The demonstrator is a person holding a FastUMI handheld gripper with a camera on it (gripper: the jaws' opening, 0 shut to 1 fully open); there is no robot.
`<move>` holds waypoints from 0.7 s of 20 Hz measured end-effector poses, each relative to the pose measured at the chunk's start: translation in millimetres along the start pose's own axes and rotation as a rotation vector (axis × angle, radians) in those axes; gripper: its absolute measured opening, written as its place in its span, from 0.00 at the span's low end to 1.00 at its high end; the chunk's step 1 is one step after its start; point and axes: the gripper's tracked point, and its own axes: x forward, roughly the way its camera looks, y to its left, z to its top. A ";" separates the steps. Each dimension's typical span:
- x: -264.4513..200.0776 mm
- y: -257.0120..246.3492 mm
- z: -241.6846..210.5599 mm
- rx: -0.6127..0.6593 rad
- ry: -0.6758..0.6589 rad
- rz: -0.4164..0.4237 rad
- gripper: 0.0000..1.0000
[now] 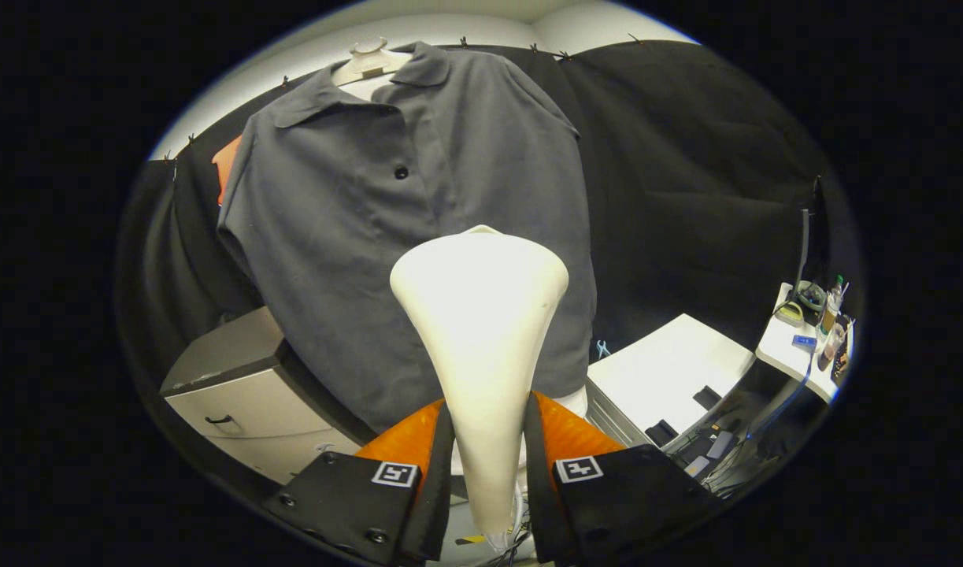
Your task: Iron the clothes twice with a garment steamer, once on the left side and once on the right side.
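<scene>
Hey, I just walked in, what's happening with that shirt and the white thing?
A handheld gripper is clamped on a white garment steamer, both fingers pressing its narrow handle. The steamer's wide head points at a dark grey shirt hanging on a mannequin form, roughly at the lower middle of its front. Whether the head touches the cloth is hard to tell. A cabinet stands below the shirt.

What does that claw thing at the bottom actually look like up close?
The claw has two flat fingers set side by side, each running back into a blocky black plate with round screw heads. Each plate carries a small square black-and-white marker on its top face, like a simple printed code. Thin cables trail just below the fingers.
</scene>
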 end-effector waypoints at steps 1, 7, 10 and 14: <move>-9.7 12.0 5.0 -0.005 -0.017 0.005 0.50; -56.6 72.2 47.3 -0.023 -0.115 0.051 0.50; -85.2 101.6 76.4 -0.026 -0.174 0.092 0.50; -120.3 120.4 95.7 -0.064 -0.262 0.139 0.49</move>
